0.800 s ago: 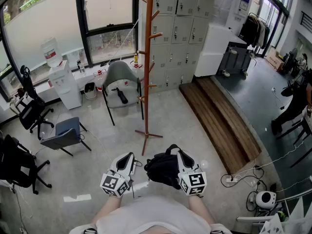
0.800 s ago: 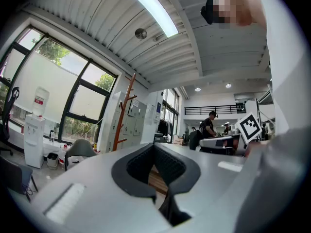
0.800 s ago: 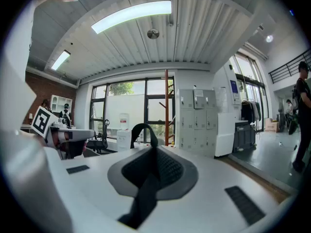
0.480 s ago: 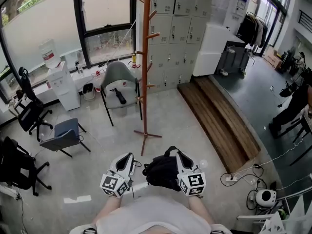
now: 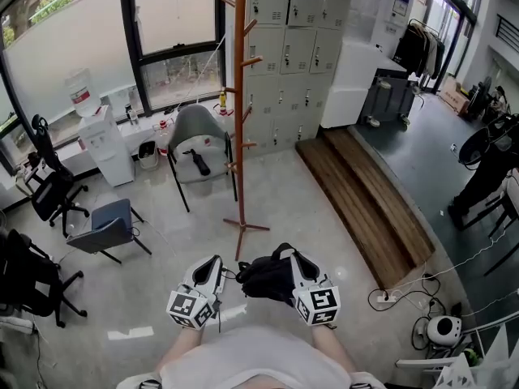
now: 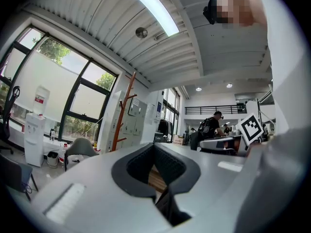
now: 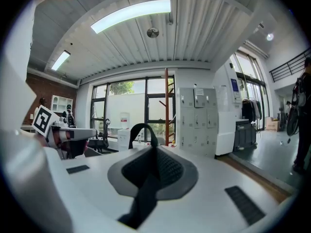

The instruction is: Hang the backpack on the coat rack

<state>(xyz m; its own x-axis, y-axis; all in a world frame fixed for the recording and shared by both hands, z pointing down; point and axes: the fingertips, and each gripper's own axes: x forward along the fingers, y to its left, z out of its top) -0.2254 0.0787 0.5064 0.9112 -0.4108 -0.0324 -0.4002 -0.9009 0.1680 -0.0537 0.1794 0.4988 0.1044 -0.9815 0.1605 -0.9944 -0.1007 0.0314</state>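
**A:** quick one, what colours are we actually looking at here?

**B:** ok so the black fabric backpack (image 5: pixel 268 278) is plain black all over, strap included. The tall wooden coat rack (image 5: pixel 239 112) is a warm reddish brown. The left tool (image 5: pixel 216 261) and right tool (image 5: pixel 285 254) are both whitish grey with dark cross-hatched pads, and each has a cube of black-and-white square markers.

**A:** and the room?

**B:** pale grey floor (image 5: pixel 316 189), dark brown plank platform (image 5: pixel 369 205), light grey metal lockers (image 5: pixel 300 47), a grey shell chair (image 5: pixel 199 132) on black legs, and a white water dispenser (image 5: pixel 109 144) with a red label on its bottle.
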